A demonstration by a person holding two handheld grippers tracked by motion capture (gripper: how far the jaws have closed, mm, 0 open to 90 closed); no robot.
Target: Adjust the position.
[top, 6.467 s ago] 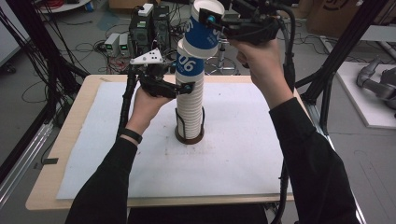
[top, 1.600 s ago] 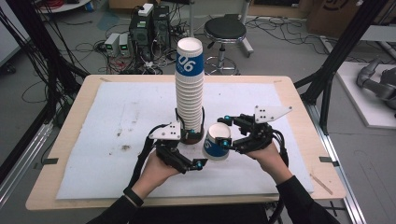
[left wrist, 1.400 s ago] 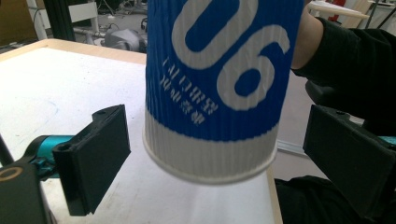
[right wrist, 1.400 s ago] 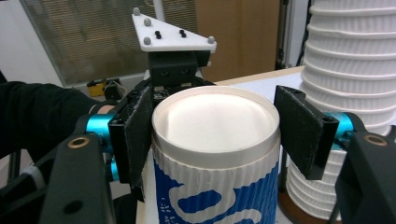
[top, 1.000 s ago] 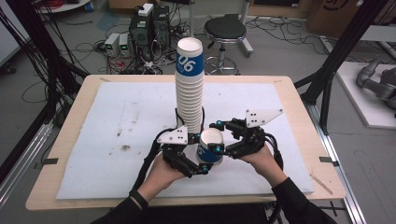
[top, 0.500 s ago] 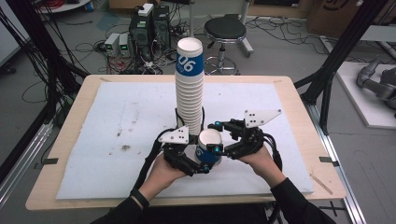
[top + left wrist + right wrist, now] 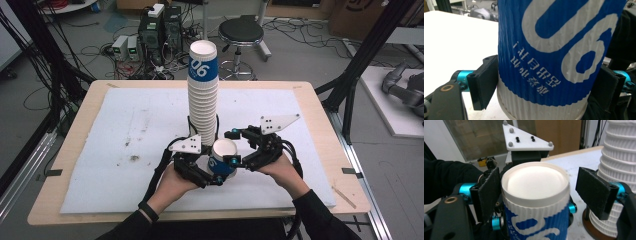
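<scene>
Left gripper (image 7: 214, 176) has just been closing and pinches the blue cup (image 7: 223, 159) near its base, before the cup stack (image 7: 202, 95); right gripper (image 7: 231, 148), jaws just opening, stands spread around it. A weak pinch could let the cup tip.

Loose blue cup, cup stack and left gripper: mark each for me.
loose blue cup (image 7: 223, 161), high view, on its blue side wall.
cup stack (image 7: 202, 107), high view, on its ribbed white middle.
left gripper (image 7: 541, 93), left gripper view, midway between its jaws.
</scene>
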